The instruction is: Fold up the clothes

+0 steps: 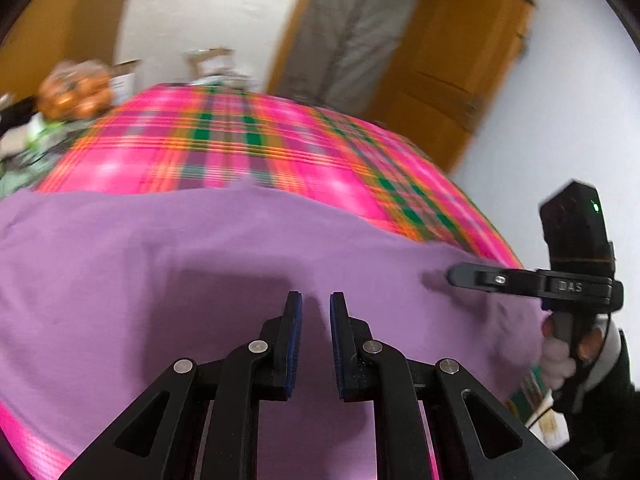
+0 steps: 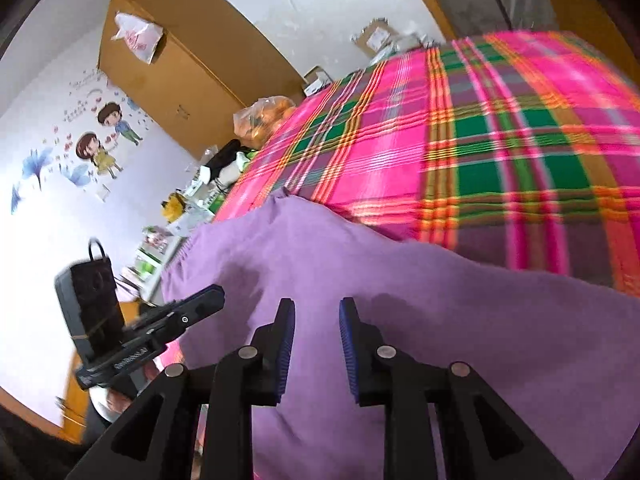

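Purple garment [image 1: 200, 264] spread flat on pink-green plaid bedcover [image 1: 224, 136]. Left gripper [image 1: 316, 300] above cloth, fingers slightly apart, pinching nothing. Right gripper [image 2: 317, 308] likewise parted, empty, over same cloth. Frames motion-blurred.

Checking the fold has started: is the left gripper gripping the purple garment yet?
Apart. The left wrist view shows the left gripper open, purple garment lying flat, visible through the gap, none pinched.
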`<state>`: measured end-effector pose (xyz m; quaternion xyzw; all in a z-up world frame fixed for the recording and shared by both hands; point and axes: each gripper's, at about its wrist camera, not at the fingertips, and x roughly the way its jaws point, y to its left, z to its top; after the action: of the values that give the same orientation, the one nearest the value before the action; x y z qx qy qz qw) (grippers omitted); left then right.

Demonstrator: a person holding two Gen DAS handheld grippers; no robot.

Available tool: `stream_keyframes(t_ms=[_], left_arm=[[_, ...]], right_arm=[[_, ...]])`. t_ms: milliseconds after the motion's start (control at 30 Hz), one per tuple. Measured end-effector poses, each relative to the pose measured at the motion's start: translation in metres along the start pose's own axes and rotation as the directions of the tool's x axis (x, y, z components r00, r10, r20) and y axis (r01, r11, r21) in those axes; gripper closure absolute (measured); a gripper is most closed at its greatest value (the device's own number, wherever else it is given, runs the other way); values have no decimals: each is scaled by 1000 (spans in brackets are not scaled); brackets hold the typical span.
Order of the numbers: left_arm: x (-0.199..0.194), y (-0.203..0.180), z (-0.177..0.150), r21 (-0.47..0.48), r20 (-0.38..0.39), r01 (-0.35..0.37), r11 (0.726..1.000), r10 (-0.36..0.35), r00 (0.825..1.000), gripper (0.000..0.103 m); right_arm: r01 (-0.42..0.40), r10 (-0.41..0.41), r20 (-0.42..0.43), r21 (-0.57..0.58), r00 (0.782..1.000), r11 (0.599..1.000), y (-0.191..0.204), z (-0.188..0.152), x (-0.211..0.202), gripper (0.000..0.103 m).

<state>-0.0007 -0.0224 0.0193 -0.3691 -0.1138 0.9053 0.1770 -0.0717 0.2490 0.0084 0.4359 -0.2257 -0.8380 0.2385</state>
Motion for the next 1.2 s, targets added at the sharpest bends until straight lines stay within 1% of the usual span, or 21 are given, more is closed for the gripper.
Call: stream_keyframes(t_ms=[67,100,133,200,233,300,333,400,467,567,600,633,667,767,800,867,967,1033,1100,1167,1200], left_arm=[[0,25,3,-43,4,-67,997,67,998,89],[-1,36,2,-65,1,-98,993,98,995,89],[-3,46,2,-87,-4,-128,988,128,992,89],[-8,68,-1,-135,-6,-179,975,180,984,89],[-13,80,-4,-162,-3,-199,967,201,980,89],[-23,98,-7,-203,11,-226,953,233,972,89],[-28,106,-8,-222,18,-239,945,249,968,89],[-38,125,-9,-263,36,-262,928,281,959,89],[-44,138,-6,-291,44,-283,914,308,950,89],[-55,157,-7,-327,55,-323,888,359,932,89],[-57,162,-7,-334,55,-334,881,373,926,89],[-61,169,-9,-352,56,-340,872,383,922,89],[-65,176,-11,-371,57,-345,862,392,918,89],[-80,192,-14,-409,79,-337,848,401,913,89],[-82,191,-12,-406,84,-336,850,401,912,89],[-81,187,-6,-384,91,-331,862,392,915,89],[-72,178,15,-328,104,-305,894,355,929,89],[-61,173,37,-270,107,-280,921,318,942,88],[-45,171,55,-226,100,-240,944,267,958,83],[-31,169,65,-196,78,-228,954,247,966,82],[-22,172,69,-201,52,-235,951,250,967,82]], right_arm=[[6,-5,-2,51,1000,999,-6,9,8,79],[8,-8,-4,77,1000,997,-9,13,12,82],[11,-11,-5,102,1000,995,-12,18,16,92],[17,-16,-8,153,1000,988,-17,26,24,91],[20,-19,-9,179,1000,984,-20,31,28,84],[33,-35,7,156,999,987,-12,35,26,80],[21,-21,3,133,1000,991,-4,35,28,80],[-39,42,-30,84,999,996,15,33,36,80],[-78,81,-78,40,994,996,31,29,50,80],[-63,69,-141,44,988,997,33,27,73,80],[-59,65,-149,45,987,997,34,28,78,88],[-59,64,-147,41,987,997,37,31,80,92],[-58,63,-146,37,987,998,40,33,82,92],[-57,60,-141,26,988,998,48,39,88,83],[-57,59,-139,22,989,998,50,41,89,79],[-56,57,-135,15,989,998,56,45,93,79],[-63,61,-151,-8,987,998,71,51,108,79],[-78,71,-177,-31,982,996,83,55,125,79],[-100,89,-201,-46,975,994,93,57,134,79],[-120,110,-235,-31,966,992,100,60,153,79],[-129,120,-252,-19,960,991,104,62,164,79]])
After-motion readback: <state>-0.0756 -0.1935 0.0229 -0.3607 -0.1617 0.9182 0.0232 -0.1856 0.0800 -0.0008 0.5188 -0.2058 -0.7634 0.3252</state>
